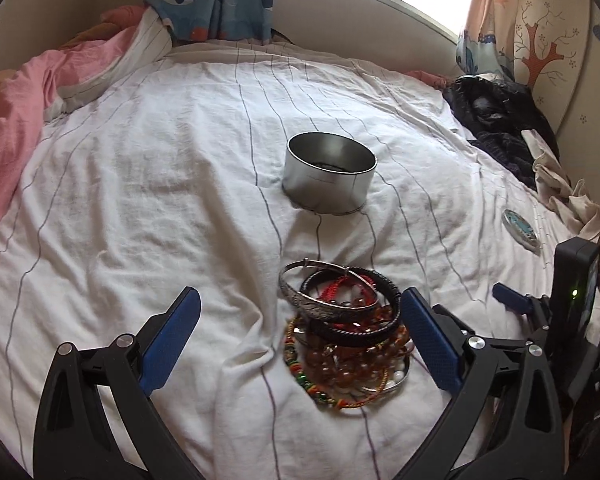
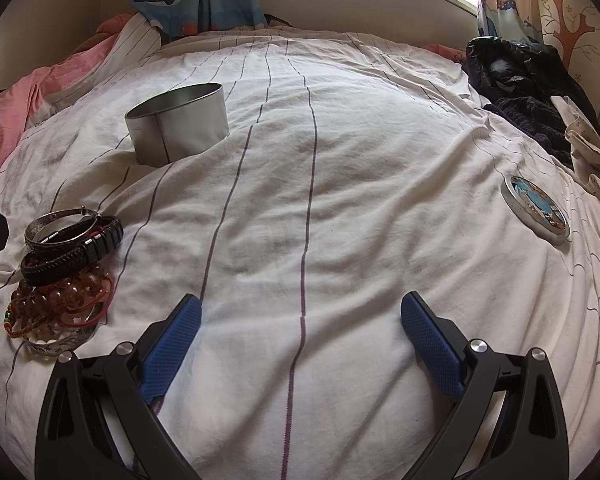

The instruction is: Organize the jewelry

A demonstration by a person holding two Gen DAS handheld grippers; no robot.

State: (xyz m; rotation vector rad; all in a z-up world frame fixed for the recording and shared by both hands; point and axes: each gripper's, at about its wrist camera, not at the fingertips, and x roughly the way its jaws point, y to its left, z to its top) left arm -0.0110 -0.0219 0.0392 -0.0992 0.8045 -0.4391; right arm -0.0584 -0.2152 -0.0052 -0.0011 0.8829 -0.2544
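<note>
A pile of bracelets lies on the white striped bedsheet: a silver bangle, black braided bands, amber beads, red cord. My left gripper is open, its blue fingers on either side of the pile, just above the sheet. An open round silver tin stands beyond the pile with something dark inside. In the right wrist view the pile is at the left and the tin is beyond it. My right gripper is open and empty over bare sheet.
The tin's round lid with a blue picture lies on the sheet at the right; it also shows in the left wrist view. Dark clothes are heaped at the far right. A pink quilt lies at the left.
</note>
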